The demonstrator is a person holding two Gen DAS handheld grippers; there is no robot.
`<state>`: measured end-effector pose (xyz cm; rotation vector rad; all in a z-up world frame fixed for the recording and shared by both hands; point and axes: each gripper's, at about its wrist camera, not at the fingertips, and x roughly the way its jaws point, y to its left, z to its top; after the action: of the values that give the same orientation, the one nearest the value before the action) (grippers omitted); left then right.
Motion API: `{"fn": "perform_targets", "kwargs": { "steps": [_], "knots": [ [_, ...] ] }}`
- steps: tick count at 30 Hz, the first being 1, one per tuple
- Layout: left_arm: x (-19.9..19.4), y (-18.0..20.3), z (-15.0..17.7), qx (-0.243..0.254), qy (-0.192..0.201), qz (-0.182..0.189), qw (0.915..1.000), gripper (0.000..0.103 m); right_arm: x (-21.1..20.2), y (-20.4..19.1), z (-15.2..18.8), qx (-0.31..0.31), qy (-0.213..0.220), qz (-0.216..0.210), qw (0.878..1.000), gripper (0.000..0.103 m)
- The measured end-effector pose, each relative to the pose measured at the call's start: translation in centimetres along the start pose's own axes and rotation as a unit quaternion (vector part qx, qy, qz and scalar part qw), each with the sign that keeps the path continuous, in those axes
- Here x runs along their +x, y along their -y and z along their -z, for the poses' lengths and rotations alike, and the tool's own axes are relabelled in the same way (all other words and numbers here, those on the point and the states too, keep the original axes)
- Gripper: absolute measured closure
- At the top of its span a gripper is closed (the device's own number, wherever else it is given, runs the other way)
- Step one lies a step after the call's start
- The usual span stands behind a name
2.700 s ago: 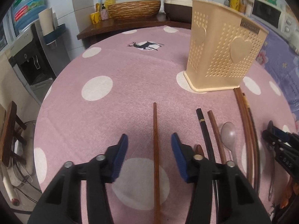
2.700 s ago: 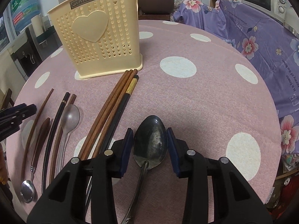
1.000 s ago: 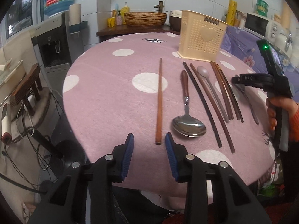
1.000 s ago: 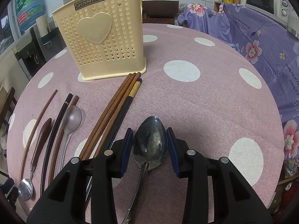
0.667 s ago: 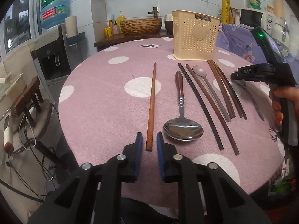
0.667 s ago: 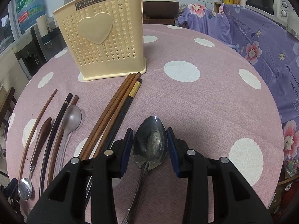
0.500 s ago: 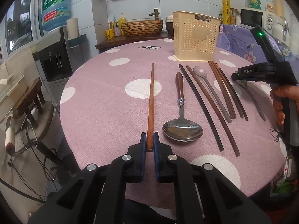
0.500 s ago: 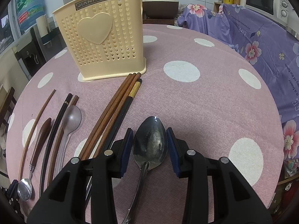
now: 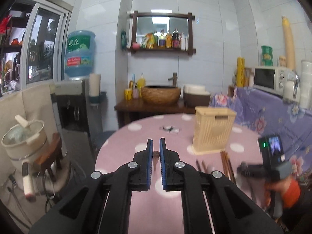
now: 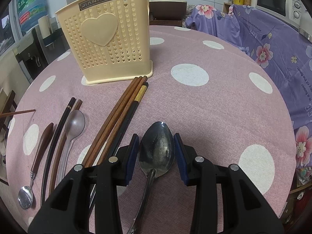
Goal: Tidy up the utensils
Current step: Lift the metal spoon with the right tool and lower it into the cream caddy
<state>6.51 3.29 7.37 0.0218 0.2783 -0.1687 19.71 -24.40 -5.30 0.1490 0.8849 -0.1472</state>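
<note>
White tiled walls enclose the room. A wooden-framed mirror shelf carries bottles. A water dispenser stands beside the window. A microwave rests on a purple floral cloth.

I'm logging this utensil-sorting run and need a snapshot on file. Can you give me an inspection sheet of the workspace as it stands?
Surface: round table under a pink cloth with white dots.
Job's things: cream holder upright at the far side; chopsticks, three spoons beside them; dark spoon between the right tool's fingers.
Clutter: nothing seen on the table besides utensils.
Grippers: left tool raised, shut on a brown chopstick seen end-on; right tool open around the dark spoon's bowl, low over the table.
Cables: cords on the floor by the stool.
Surroundings: water dispenser, basin, microwave.
</note>
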Motion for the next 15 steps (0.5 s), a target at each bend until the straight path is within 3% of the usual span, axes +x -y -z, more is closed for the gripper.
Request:
{"fn": "perform_targets", "kwargs": {
  "steps": [3,10,15],
  "knots": [
    [1.9,0.1,-1.8,-0.003,0.017,0.001,0.9999,0.095,0.0,0.1,0.0,0.002,-0.001,-0.003,1.0,0.065],
    [4.4,0.3,-4.2,-0.019,0.015,0.024,0.9994,0.095,0.1,0.3,-0.2,0.0,0.0,-0.007,1.0,0.065],
    [5.3,0.0,-5.4,-0.026,0.007,0.035,0.999,0.095,0.1,1.0,-0.4,0.004,-0.003,-0.033,0.999,0.067]
  ]
}}
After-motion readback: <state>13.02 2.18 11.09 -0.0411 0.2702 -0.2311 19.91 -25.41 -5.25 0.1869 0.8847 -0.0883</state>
